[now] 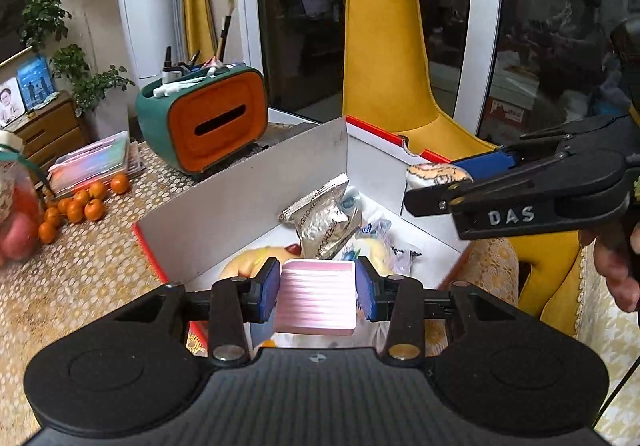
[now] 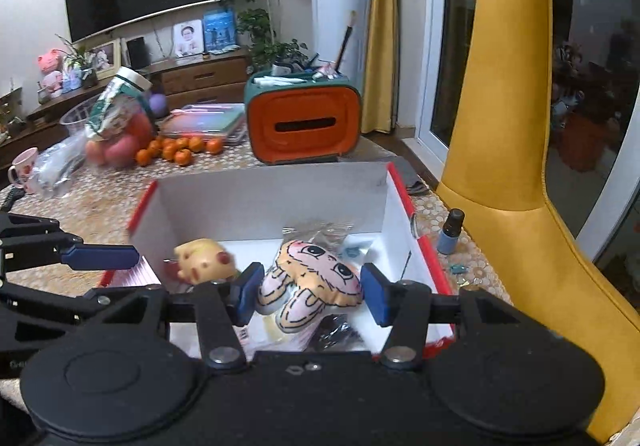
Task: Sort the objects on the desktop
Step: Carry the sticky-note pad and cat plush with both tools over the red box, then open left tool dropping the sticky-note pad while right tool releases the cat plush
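A white box with red edges (image 1: 248, 182) (image 2: 272, 198) stands on the table and holds a foil packet (image 1: 324, 222), a yellow squishy toy (image 2: 204, 260) and other small items. My left gripper (image 1: 318, 288) is shut on a pink ribbed card case (image 1: 318, 296) above the box's near edge. My right gripper (image 2: 310, 292) holds a flat cartoon rabbit plush (image 2: 310, 282) between its pads over the box; in the left wrist view it comes in from the right (image 1: 436, 182).
An orange and green tissue box organiser (image 1: 208, 118) (image 2: 302, 122) stands behind the box. Small oranges (image 1: 76, 202) (image 2: 180, 150), a snack jar (image 2: 120, 114) and plastic cases (image 1: 96, 162) lie left. A small blue bottle (image 2: 450, 232) stands right. A yellow chair (image 2: 516, 126) borders the table.
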A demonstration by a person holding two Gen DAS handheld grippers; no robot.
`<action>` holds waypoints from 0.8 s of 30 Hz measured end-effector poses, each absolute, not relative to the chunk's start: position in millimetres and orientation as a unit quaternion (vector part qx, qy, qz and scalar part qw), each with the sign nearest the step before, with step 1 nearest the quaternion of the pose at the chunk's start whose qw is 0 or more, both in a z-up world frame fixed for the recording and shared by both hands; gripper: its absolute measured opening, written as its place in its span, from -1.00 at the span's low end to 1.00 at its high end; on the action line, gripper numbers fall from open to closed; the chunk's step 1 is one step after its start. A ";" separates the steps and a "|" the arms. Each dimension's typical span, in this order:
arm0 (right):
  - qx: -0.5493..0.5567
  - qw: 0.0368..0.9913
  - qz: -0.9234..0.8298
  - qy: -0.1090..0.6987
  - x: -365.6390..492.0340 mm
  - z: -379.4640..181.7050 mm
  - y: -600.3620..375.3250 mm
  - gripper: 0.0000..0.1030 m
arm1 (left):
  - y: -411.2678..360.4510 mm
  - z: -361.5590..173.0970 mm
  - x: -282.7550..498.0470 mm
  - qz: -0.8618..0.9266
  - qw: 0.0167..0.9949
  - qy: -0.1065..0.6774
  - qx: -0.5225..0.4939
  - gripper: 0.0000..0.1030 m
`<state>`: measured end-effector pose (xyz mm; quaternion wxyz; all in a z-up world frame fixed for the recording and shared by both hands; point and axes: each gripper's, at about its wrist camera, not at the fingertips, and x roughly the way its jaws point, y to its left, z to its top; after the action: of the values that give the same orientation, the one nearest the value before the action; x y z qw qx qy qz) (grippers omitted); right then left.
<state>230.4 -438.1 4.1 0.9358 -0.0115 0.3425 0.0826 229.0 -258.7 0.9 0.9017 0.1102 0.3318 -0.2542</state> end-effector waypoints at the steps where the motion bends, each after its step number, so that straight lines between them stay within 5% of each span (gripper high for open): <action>1: -0.012 0.935 0.079 0.345 233.8 2.0 -439.0 0.01 | -261.5 -0.1 233.2 -0.253 0.901 0.334 0.112 -0.24; 24: -0.015 0.922 0.048 0.385 261.1 -41.4 -451.7 0.03 | -290.1 -42.5 273.3 -0.287 0.868 0.386 0.123 -0.24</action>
<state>261.1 -451.7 -41.4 0.9217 -0.0145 0.3847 0.0481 273.3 -290.1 -42.5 0.8679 0.1232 0.3864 -0.2867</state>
